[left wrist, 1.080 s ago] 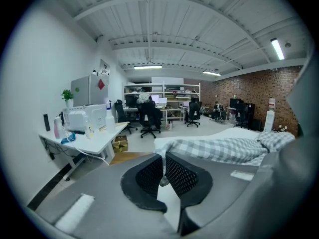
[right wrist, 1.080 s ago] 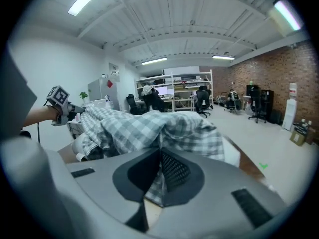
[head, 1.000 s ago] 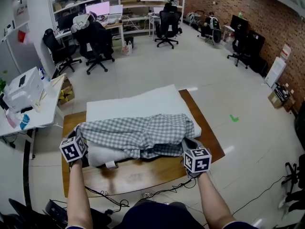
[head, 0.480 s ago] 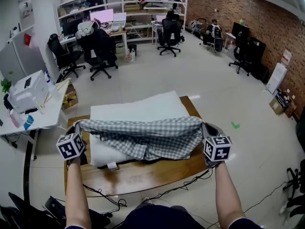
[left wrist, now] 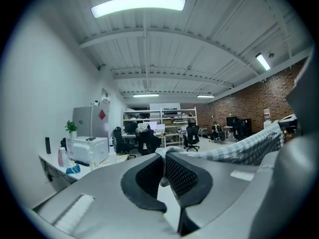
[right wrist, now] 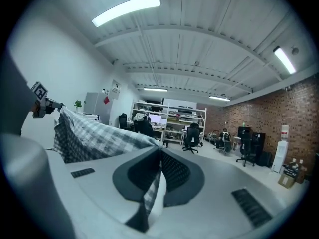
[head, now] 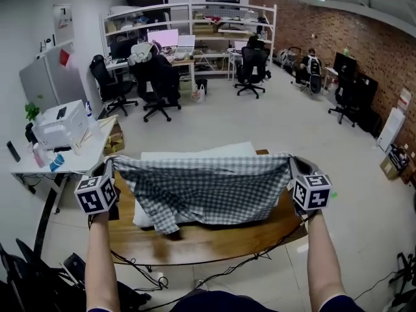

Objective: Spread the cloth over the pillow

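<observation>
above the table, we hold the cloth stretched like a banner, its top edge drawn nearly straight between the left gripper and the right gripper. each has its jaws closed on a top corner, with checked fabric pinched between the pads in both gripper views. the pillow lies on the table behind and beneath the hanging cloth, with only its far strip and a bit at the left showing. to do this step well, we judge, the top edge should be carried out past the pillow's far side with both grippers level and well apart, so the slack falls flat and not in folds, and the corners let go only once the fabric rests. the lower hem hangs uneven, lowest at the left, where a bunched corner droops toward the wood and may want a tug afterwards. beyond the table the floor is open, so a forward sweep looks unhindered. a white desk stands near the left gripper, and that side looks tighter. the chairs are well away.
</observation>
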